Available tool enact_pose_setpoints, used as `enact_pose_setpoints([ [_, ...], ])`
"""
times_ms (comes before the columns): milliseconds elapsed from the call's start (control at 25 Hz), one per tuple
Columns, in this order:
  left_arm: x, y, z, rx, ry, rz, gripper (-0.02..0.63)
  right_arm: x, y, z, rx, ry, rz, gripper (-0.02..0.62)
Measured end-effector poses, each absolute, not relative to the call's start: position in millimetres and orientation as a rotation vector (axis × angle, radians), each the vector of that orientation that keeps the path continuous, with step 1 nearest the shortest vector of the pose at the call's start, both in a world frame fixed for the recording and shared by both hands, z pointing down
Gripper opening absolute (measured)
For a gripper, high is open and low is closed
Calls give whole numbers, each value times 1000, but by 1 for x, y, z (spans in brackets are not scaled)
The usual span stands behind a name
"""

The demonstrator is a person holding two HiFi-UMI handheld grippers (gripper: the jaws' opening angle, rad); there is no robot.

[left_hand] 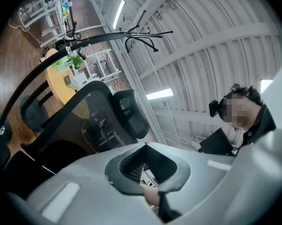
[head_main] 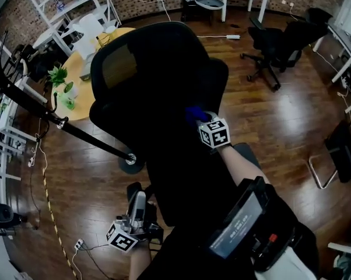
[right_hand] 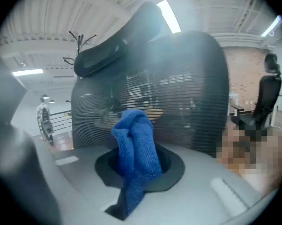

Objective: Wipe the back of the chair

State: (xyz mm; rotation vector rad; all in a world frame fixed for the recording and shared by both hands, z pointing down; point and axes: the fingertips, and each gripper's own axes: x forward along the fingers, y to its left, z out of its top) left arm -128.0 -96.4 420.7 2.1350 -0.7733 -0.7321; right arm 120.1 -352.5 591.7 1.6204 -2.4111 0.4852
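A black mesh-backed office chair (head_main: 158,69) fills the middle of the head view, seen from behind; its back (right_hand: 178,88) and headrest (right_hand: 108,55) rise close in front of the right gripper view. My right gripper (head_main: 197,118) is shut on a blue cloth (head_main: 193,114), held against the chair back's right side. The cloth (right_hand: 134,149) bunches up out of the jaws. My left gripper (head_main: 137,202) hangs low by the chair's base and points upward. Its jaws look shut with nothing in them (left_hand: 148,172). The left gripper view shows the chair (left_hand: 92,114) from below.
A black coat-rack pole (head_main: 47,118) slants across the left, its base (head_main: 130,161) beside the chair. Behind stand a yellow round table (head_main: 76,95) with a plant (head_main: 62,77), white shelves (head_main: 65,4) and a second black chair (head_main: 274,45). A cable (head_main: 76,247) lies on the wood floor.
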Motion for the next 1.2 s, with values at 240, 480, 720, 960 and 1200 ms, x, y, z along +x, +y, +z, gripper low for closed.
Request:
enact_pose_setpoints([
  [240,-116,-99,419,2145,-702,-716,6,240,-333,582,2029,-2153,552,32],
  [480,-125,-95,417,2137,-705,-743,6,260,-317,578,2179,-2052,562,34],
  [720,-155,-77,425,2086,-819,-753,6,205,-333,609,2121,-2068,655,32],
  [960,-202,-50,440,2009,-992,-789,6,161,-334,619,2312,-2054,762,32],
  [1200,-236,-32,444,1961,-1090,-820,6,49,-324,647,2065,-2206,831,34],
])
